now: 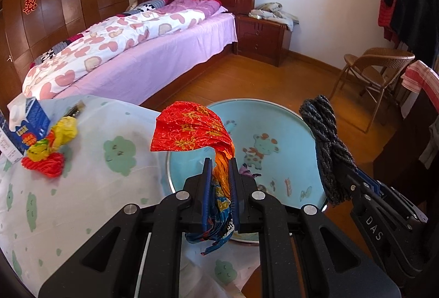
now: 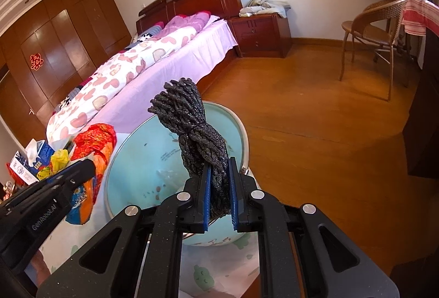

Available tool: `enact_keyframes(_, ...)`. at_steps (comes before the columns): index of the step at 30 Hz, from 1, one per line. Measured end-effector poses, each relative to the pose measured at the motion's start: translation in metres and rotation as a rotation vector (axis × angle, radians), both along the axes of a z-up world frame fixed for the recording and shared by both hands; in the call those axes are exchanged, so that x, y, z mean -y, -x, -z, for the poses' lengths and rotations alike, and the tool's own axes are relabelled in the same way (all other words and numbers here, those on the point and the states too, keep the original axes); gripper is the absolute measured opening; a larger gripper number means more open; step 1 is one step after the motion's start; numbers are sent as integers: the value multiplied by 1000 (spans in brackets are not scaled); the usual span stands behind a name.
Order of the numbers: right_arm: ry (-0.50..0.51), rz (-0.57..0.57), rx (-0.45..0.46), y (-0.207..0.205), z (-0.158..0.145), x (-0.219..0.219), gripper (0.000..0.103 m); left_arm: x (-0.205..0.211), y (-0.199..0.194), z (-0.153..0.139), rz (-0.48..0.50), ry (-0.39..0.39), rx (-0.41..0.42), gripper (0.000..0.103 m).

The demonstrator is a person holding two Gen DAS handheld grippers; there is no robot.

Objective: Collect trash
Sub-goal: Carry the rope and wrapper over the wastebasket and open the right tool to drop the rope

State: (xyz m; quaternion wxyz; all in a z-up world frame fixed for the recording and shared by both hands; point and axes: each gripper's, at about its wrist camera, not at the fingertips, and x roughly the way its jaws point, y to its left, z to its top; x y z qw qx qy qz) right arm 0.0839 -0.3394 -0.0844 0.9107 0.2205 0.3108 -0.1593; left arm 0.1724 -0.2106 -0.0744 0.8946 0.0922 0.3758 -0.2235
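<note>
My left gripper (image 1: 221, 160) is shut on a crumpled red, orange and blue wrapper (image 1: 192, 130), which fans out above the near left rim of a light blue basin (image 1: 277, 122) with a giraffe picture. My right gripper (image 2: 219, 160) is shut on a knotted bundle of dark grey rope (image 2: 189, 116), held over the same basin (image 2: 131, 160). In the left wrist view the rope (image 1: 326, 144) and right gripper (image 1: 356, 174) hang at the basin's right rim. In the right wrist view the wrapper (image 2: 96, 144) and left gripper (image 2: 90, 167) sit to the left.
The basin stands on a table under a white cloth with green clouds (image 1: 82, 188). A yellow and red crumpled bag (image 1: 52, 149) and a blue tissue box (image 1: 24, 130) lie at its far left. Beyond are a bed (image 1: 142, 50), a nightstand (image 1: 263, 34) and a wicker chair (image 1: 376, 70).
</note>
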Motion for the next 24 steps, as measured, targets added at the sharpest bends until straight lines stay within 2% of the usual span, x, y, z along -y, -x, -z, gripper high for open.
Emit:
enact_keyframes(6, 5, -9, -15, -10, 5, 6, 13, 6, -15, 14, 1, 12, -55, 12)
enact_keyframes(10, 5, -36, -19, -16, 7, 8, 14, 3, -20, 17, 10, 19, -49, 16)
enact_keyframes(11, 9, -42, -19, -17, 8, 10, 16, 1, -21, 17, 10, 20, -46, 20)
enact_keyframes(13, 0, -59, -12, -18, 9, 12, 22, -3, -20, 17, 12, 31, -43, 43)
enact_keyframes(17, -10, -49, 14, -14, 8, 10, 24, -11, -14, 9, 18, 42, -6, 53)
enact_keyframes(19, -11, -38, 28, -11, 7, 7, 24, -19, -11, 2, 14, 54, 11, 63)
enact_keyframes(22, 4, -21, 42, -7, 3, 2, 26, -38, -8, -9, -19, 76, 31, 69)
enact_keyframes(23, 11, -13, 53, -5, 0, 0, 29, -45, -8, -13, -38, 81, 36, 71)
enact_keyframes(24, 19, -10, 61, -4, -1, -3, 39, -50, -8, -15, -56, 81, 38, 71)
